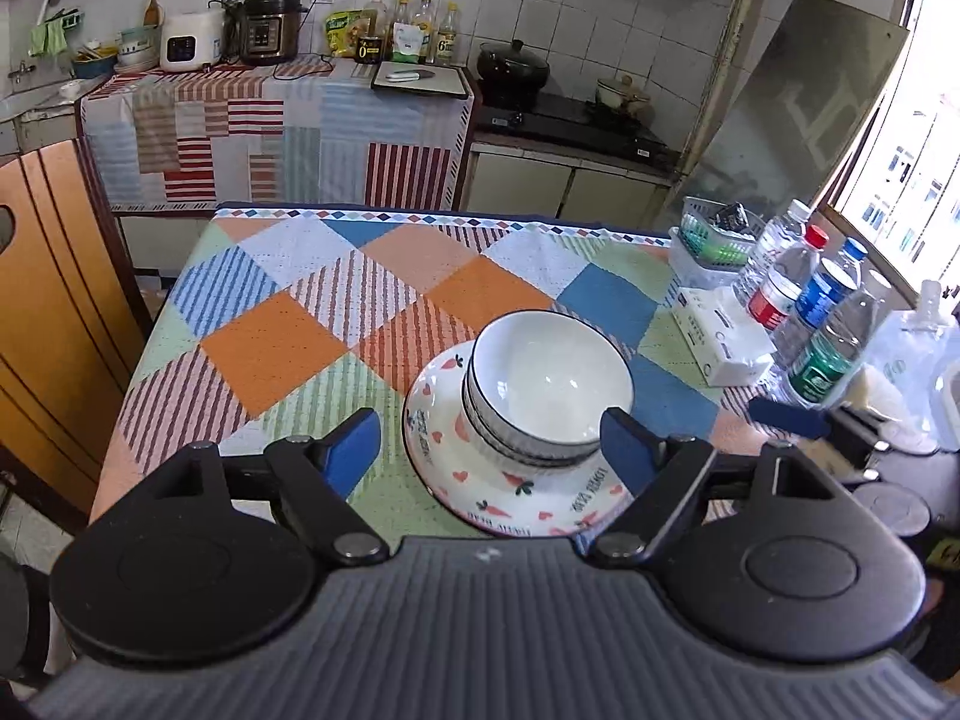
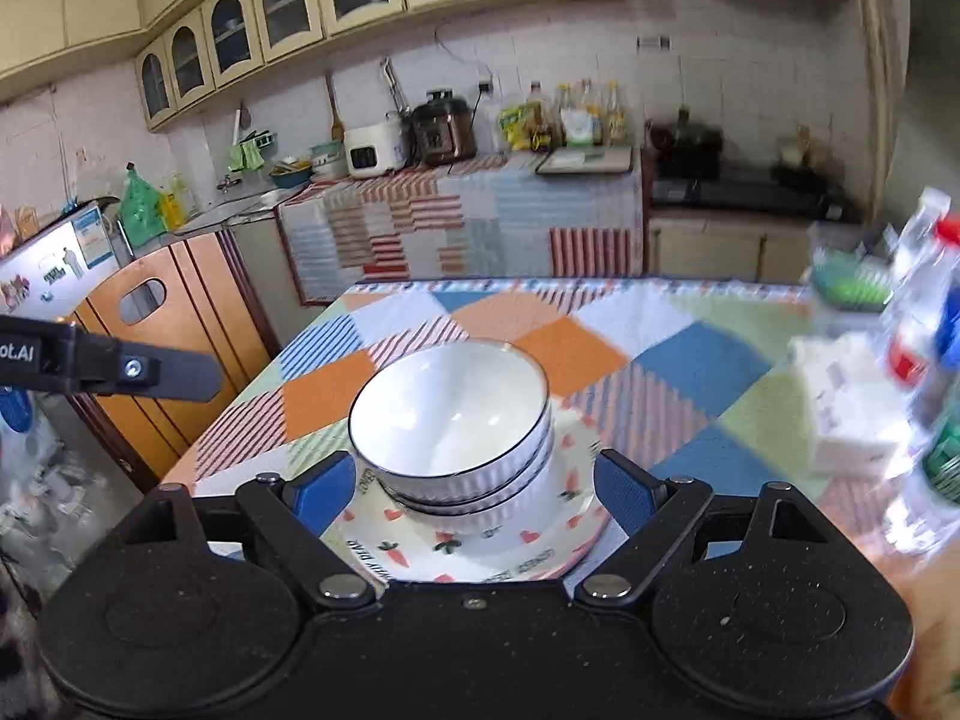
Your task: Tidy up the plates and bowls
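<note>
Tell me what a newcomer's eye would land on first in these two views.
First, the stacked white bowls nested on the carrot-print plate, near the front edge of the patchwork tablecloth. Next, the open left claw and open right claw, each framing that stack with nothing between its blue pads. Then the water bottles crowded along the table's window side.

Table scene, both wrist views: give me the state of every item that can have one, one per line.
bowls: two nested, upright, empty, stacked on the plate.
plate: flat on the tablecloth, under the bowls.
left hand-held gripper: open, holding nothing.
right hand-held gripper: open, holding nothing.
water bottles: upright, capped, at the table's edge by the window.
tissue pack: lying flat beside the bottles.
</note>
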